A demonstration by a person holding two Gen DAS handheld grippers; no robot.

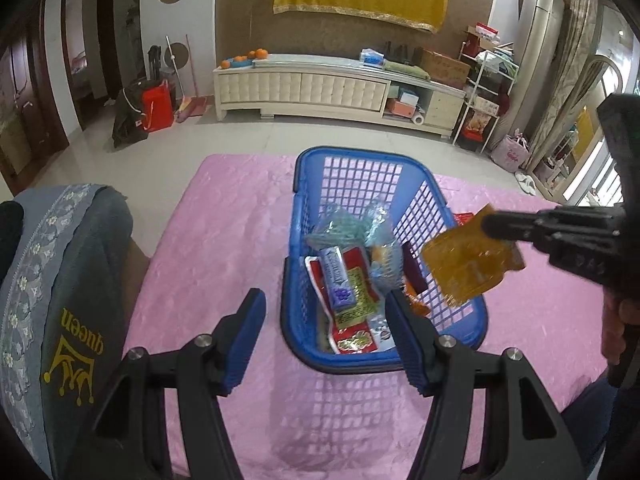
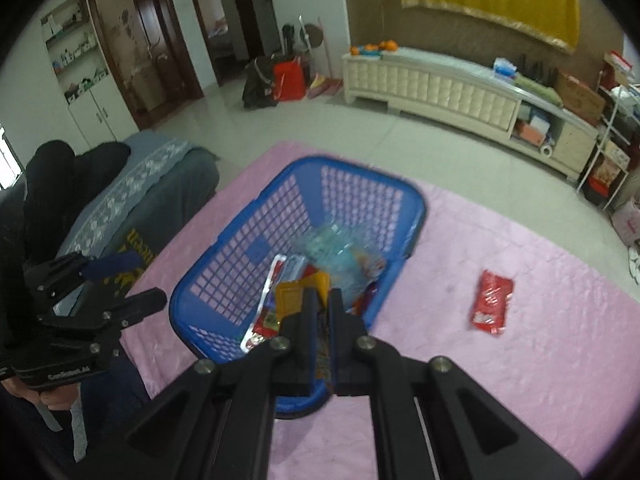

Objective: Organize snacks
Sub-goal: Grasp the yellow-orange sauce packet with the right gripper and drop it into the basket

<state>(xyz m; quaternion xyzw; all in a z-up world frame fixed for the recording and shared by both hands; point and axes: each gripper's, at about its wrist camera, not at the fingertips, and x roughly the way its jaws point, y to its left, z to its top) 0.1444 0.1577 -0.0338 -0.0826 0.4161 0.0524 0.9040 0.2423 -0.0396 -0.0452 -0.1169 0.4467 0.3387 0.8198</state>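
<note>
A blue plastic basket (image 1: 344,168) stands on the pink cloth and holds several snack packets, among them a red and white one (image 1: 352,336) and a purple bar (image 1: 338,280). My right gripper (image 1: 490,224) is shut on an orange-yellow snack packet (image 1: 468,264) and holds it above the basket's right rim. The same packet (image 2: 294,294) shows between the shut fingers in the right wrist view, over the basket (image 2: 248,248). My left gripper (image 1: 324,340) is open and empty, just before the basket's near rim; it also shows in the right wrist view (image 2: 132,280).
A red snack packet (image 2: 492,304) lies on the pink cloth (image 2: 520,360) to the right of the basket. A grey embroidered cover (image 1: 60,288) lies over furniture at the left edge. A white cabinet (image 1: 320,84) stands by the far wall.
</note>
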